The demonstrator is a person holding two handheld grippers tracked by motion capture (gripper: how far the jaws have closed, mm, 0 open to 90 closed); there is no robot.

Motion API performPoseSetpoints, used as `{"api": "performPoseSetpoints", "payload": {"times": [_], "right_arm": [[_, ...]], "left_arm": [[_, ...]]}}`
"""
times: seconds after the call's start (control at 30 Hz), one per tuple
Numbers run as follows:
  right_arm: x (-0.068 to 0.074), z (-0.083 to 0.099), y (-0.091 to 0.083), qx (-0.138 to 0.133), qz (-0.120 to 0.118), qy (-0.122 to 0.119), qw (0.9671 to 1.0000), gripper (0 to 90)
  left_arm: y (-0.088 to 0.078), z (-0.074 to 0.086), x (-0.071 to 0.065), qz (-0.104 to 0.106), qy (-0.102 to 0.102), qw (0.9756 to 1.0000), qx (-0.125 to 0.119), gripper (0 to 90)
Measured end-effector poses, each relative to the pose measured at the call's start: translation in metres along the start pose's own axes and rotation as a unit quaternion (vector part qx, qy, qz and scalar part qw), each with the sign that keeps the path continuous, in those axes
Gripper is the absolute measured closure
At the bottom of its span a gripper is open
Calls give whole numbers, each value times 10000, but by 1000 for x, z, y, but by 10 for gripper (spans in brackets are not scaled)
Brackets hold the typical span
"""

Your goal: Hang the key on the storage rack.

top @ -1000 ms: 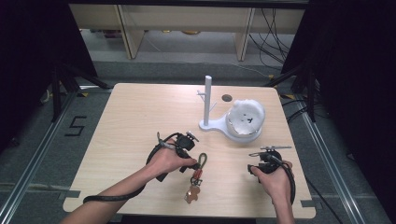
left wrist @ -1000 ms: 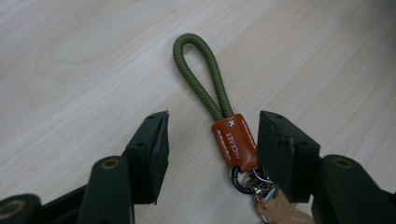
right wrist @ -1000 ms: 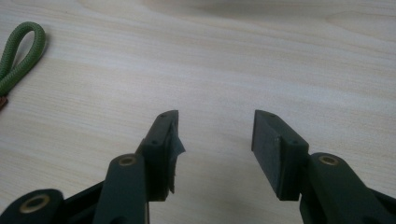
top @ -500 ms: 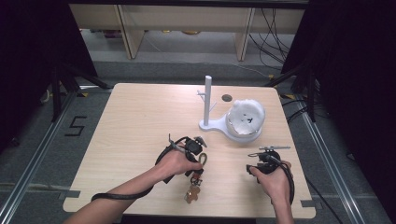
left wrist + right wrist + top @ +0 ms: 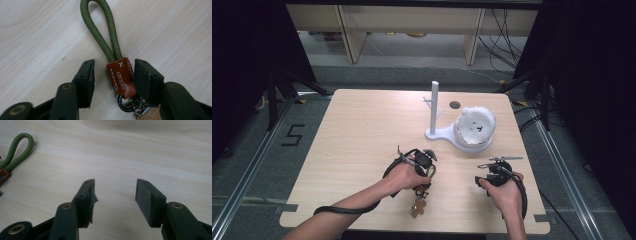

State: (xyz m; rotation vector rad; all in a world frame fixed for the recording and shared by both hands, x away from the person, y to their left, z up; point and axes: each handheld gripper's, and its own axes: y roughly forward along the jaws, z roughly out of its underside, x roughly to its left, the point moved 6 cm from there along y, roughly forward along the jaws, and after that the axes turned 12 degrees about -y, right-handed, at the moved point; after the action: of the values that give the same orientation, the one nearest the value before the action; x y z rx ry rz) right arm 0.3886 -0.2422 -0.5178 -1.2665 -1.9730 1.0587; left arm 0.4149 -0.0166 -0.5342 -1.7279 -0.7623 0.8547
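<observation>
The light wood table [image 5: 357,150] has broad bare room on its left half and along its far edge, and its near edge runs just below the two hands; a floor mark to the left of the table reads "5". Taking the white stand [image 5: 434,112] as the landmark, with its upright post and side pegs on a flat base, a white bowl-shaped thing [image 5: 475,128] sits on that base just to its right, and a small round hole [image 5: 455,105] lies in the table just behind it. Toward the near edge from the stand, the left gripper [image 5: 113,77] points down over the keychain [image 5: 121,76], which lies flat on the table. Its jaws have just been closing, with the brown leather tab between them: the right pad is at the tab's edge, the left pad stands clear of it. The tab carries white stitching, a small cross and the stamped word "HJCKAET". A green braided cord loop [image 5: 100,30] runs out from the tab across open wood, and dark metal rings [image 5: 127,102] hang at its other end. The right gripper [image 5: 115,195], near and to the right of the stand, has its jaws apart over bare wood.
</observation>
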Motion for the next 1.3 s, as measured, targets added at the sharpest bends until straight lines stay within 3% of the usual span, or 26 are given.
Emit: {"api": "performPoseSetpoints", "payload": {"times": [0.03, 0.1, 0.3, 0.4, 0.43, 0.5, 0.53, 0.57, 0.67, 0.93, 1.0, 1.07, 1.1, 1.13, 1.17, 1.23, 1.3], "right_arm": [[0, 0, 0, -7, 12, 14, 10000, 506], [0, 0, 0, 5, 4, 14, 10000, 506], [0, 0, 1, -14, -23, -26, 10000, 505], [0, 1, 1, -17, -17, -17, 10000, 503], [0, 1, 1, -10, -20, -16, 10000, 503], [0, 1, 1, -11, -26, -18, 10000, 502], [1, 1, 1, 7, -52, 25, 10000, 502], [2, 1, 1, 5, -58, 22, 10000, 501], [2, 1, 1, -1, -55, 20, 10000, 499], [0, 0, 0, -110, -6, 47, 9999, 498], [-1, 0, 0, -138, 1, -44, 9999, 498], [-3, 0, 0, -124, 109, -83, 9998, 498], [-2, -1, -1, -150, 25, -76, 9999, 498], [-1, -1, -1, -173, 20, -53, 9998, 498], [2, -1, -2, -139, -4, 134, 9998, 499], [-1, -2, -1, -189, 75, -57, 9998, 499], [0, -2, -2, -193, 47, -65, 9998, 498]], "left_arm": [[0, -1, 2, -20, 182, 9998, 48, 548], [2, 0, -1, 77, -12, 9999, 90, 575], [2, -1, -1, 121, -39, 9997, 193, 630], [2, 1, 0, 96, 56, 9996, 246, 687], [1, 2, 1, 74, 169, 9994, 291, 698], [1, 2, 2, 59, 307, 9993, 181, 709], [1, 4, 0, 119, 195, 9996, 145, 716], [0, 3, 3, 123, 375, 9991, 121, 725], [-2, 5, 5, 159, 529, 9984, 88, 750], [-11, 16, 12, 344, 851, 9952, -337, 789], [-15, 19, 13, 466, 813, 9944, -489, 790], [-19, 22, 14, 583, 807, 9927, -686, 790], [-20, 24, 12, 686, 638, 9913, -927, 790], [-21, 24, 13, 691, 703, 9902, -994, 790], [-23, 27, 15, 726, 697, 9897, -1021, 790], [-25, 30, 19, 825, 789, 9874, -1099, 789], [-28, 33, 22, 885, 862, 9853, -1180, 789]]}}
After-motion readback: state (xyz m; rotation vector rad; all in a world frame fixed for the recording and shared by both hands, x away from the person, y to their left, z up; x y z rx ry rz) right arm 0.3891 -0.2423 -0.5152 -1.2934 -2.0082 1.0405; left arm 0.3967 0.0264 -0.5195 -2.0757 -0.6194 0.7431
